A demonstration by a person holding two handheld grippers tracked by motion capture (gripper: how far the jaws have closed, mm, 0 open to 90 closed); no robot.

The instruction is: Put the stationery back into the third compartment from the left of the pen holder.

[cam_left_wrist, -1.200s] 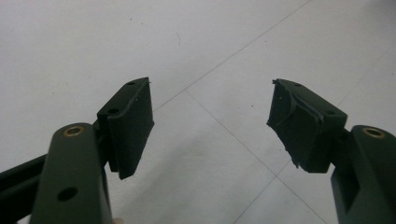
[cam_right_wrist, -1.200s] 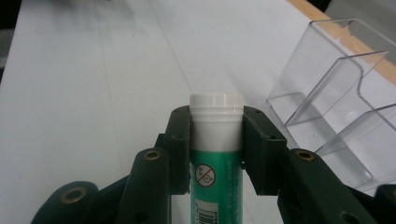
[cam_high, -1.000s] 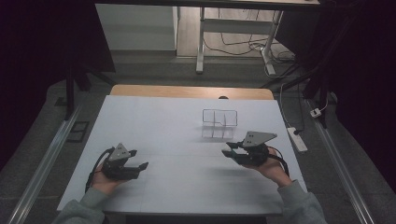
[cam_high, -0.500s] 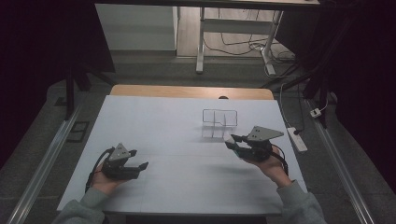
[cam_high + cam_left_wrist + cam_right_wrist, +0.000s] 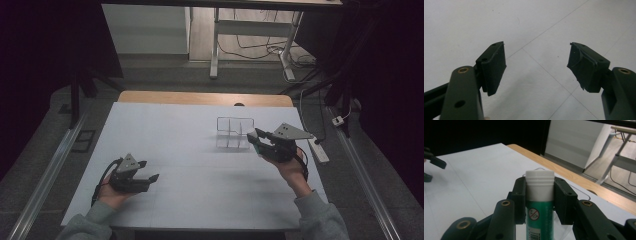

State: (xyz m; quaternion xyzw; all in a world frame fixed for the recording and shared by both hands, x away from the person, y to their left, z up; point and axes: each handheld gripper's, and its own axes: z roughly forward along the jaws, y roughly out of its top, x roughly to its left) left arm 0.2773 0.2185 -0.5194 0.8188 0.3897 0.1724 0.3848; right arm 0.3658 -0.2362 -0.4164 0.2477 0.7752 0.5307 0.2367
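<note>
One green tube (image 5: 539,205) clamped between right gripper (image 5: 540,195) jaws, white cap outward

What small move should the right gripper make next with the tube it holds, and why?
Probably carry it the short way forward over the clear rack and line it up above a compartment. The right gripper is shut on the green tube with its white cap, and sits just beside the rack; the left gripper is open and apart.

A lab or test room, dimly lit: a bare white bench (image 5: 200,150) with a wooden far edge, metal rails (image 5: 45,175) along the floor, loose cables (image 5: 260,47) under a desk frame, a power strip (image 5: 318,150) beside it.
</note>
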